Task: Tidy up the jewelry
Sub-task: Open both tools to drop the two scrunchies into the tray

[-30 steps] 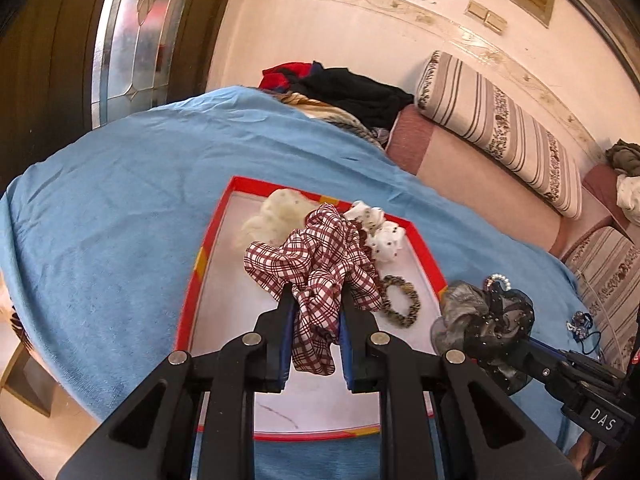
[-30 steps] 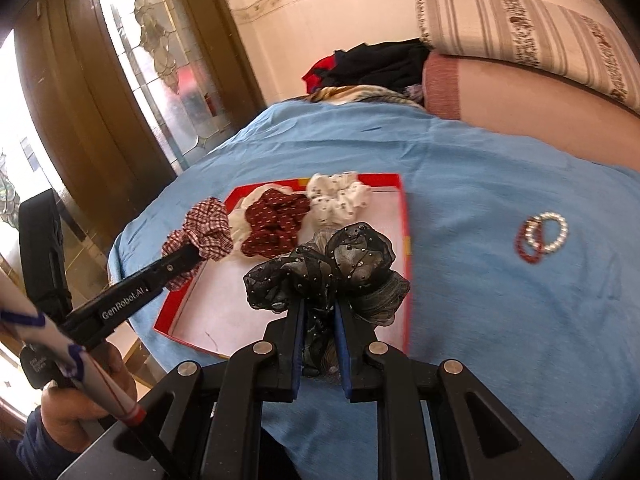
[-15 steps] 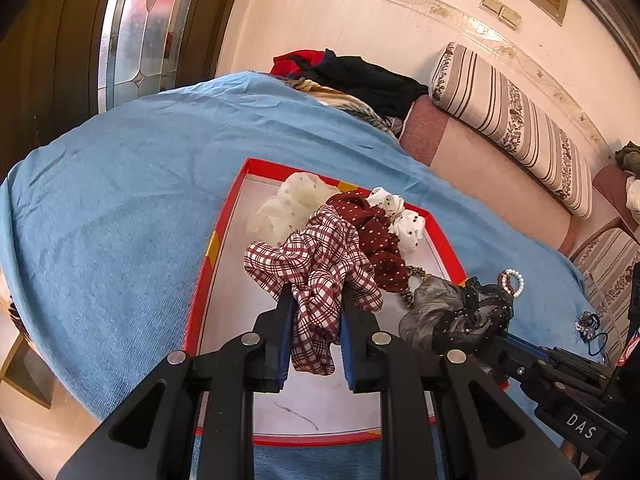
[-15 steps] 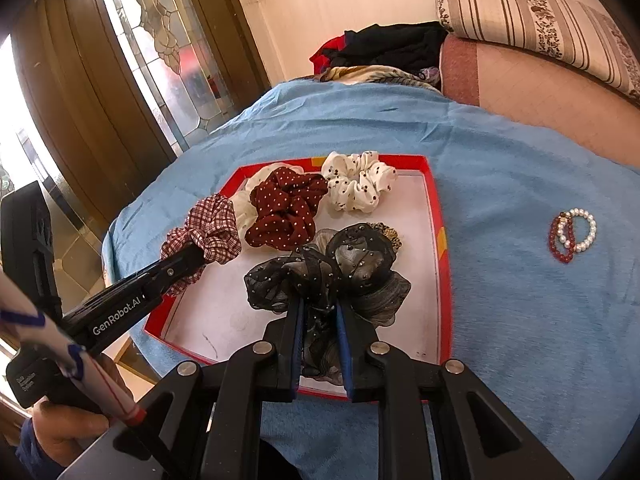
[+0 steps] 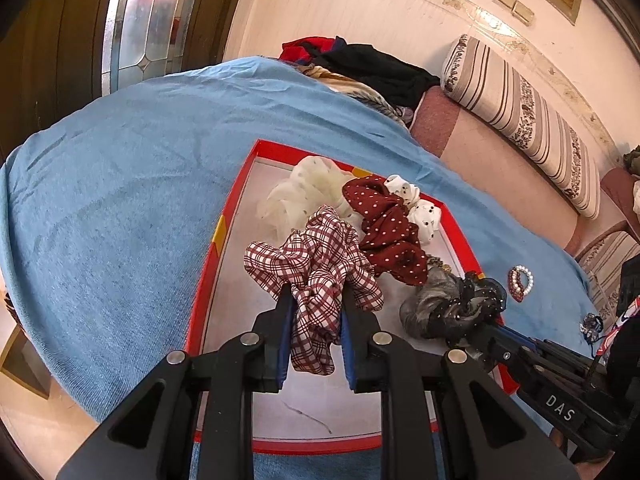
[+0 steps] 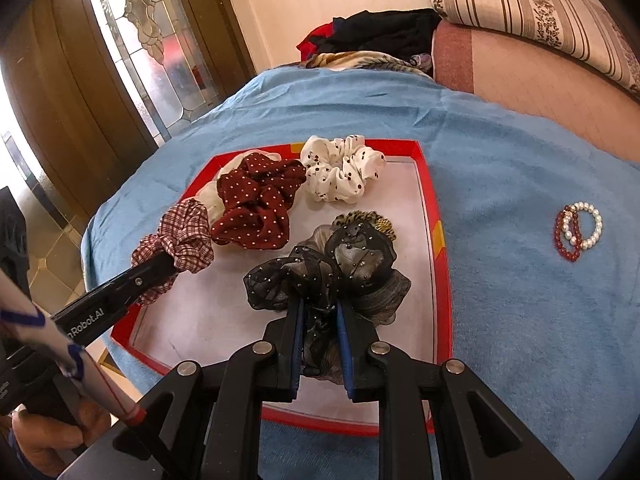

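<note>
My right gripper (image 6: 320, 322) is clamping the black sheer scrunchie (image 6: 326, 276) between its pads, and over the last second I have been bringing it down from beyond the red tray's (image 6: 434, 216) right rim to a spot over the tray's white floor. It is now hanging just in front of the leopard-print scrunchie (image 6: 366, 218), which lies in the tray. My left gripper (image 5: 316, 322) is pinching the plaid scrunchie (image 5: 316, 264) and has been sinking with it toward the tray's left side, near the maroon dotted scrunchie (image 5: 390, 232). I am judging that both are nearly ready to be set down. The pearl and red bead bracelets (image 6: 576, 230) are lying on the blue cloth well right of the tray, not yet sorted.
</note>
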### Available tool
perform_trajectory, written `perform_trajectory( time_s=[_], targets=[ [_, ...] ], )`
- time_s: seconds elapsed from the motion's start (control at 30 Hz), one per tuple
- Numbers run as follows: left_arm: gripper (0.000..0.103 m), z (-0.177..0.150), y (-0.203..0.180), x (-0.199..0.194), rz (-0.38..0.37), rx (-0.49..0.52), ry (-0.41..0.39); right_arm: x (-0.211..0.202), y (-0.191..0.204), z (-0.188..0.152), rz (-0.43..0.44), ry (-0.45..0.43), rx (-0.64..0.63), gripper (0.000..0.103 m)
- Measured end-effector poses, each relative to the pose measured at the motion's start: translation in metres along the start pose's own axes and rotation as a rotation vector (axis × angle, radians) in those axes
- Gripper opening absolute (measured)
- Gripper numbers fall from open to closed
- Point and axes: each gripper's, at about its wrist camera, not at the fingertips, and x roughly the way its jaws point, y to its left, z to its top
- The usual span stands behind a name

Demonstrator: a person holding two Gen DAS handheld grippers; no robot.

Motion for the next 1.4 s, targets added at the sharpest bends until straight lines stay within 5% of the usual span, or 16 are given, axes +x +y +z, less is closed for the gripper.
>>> perform_trajectory(
  time_s=[0.8, 1.4],
  targets=[
    [0.023, 0.005, 0.001, 0.018, 0.025, -0.012, 0.017, 0.032, 0.001, 0.019, -0.012, 0.017, 0.004, 0.021],
    [0.043, 0.005, -0.002, 0.003, 0.040, -0.008, -0.016, 0.014, 0.005, 0.015, 0.005, 0.017, 0.007, 0.044]
  ],
)
